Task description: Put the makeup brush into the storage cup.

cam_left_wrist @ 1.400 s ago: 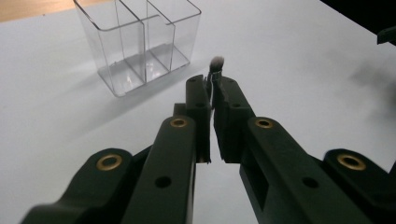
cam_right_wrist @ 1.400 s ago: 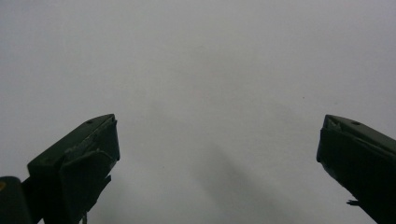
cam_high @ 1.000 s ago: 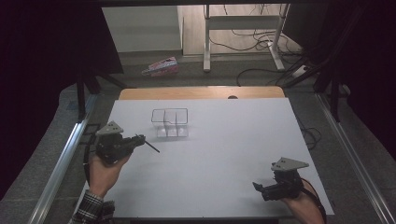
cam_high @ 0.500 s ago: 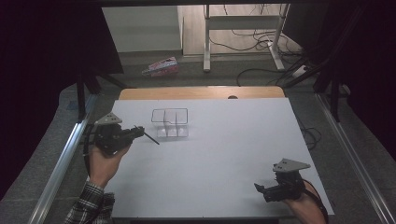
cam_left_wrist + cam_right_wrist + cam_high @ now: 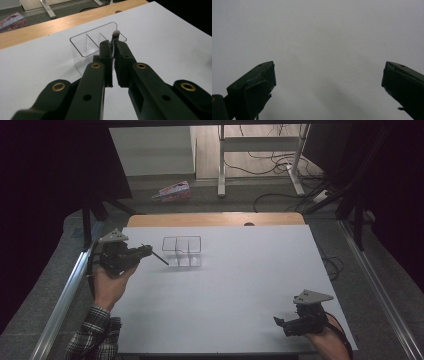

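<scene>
Brush (image 5: 115, 35) bristles in left gripper view

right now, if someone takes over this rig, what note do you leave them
Left claw: shut on the small brush, bristle tip forward, held above the table just left of the clear organizer.
Right claw: open, holding nothing, low over the white table at the near right.
Done: brush picked up.
Left: brush is not yet in any compartment; likely drop it into one and release.
</scene>
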A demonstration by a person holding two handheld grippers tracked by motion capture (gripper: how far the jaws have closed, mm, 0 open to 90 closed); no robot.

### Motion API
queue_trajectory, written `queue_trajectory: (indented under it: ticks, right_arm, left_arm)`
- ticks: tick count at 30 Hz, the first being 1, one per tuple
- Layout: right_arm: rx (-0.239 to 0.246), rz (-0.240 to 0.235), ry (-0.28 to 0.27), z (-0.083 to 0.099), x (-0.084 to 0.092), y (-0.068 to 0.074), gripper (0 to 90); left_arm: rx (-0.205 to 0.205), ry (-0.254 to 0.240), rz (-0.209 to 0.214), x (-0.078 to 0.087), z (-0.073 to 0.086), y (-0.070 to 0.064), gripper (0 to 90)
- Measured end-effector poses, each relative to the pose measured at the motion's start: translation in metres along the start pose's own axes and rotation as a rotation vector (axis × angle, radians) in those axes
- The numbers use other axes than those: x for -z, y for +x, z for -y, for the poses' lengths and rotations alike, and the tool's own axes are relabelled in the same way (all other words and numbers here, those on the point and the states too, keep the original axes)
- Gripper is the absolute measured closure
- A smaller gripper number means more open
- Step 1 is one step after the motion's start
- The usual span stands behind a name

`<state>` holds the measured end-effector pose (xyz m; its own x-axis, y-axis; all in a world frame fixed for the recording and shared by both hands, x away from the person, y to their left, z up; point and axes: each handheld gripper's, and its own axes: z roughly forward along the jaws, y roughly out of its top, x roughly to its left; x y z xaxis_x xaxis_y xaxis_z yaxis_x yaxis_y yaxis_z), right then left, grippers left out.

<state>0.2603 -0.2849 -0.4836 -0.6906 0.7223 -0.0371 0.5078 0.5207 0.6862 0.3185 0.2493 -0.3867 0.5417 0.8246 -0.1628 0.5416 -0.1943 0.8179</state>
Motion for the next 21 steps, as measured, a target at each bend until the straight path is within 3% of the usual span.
queue_trajectory:
  ticks: [21]
  right_arm:
    - [0.008, -0.013, 0.019, 0.0, -0.003, 0.001, 0.0]
  left_arm:
    - [-0.027, -0.003, -0.065, -0.007, -0.034, 0.008, 85.4]
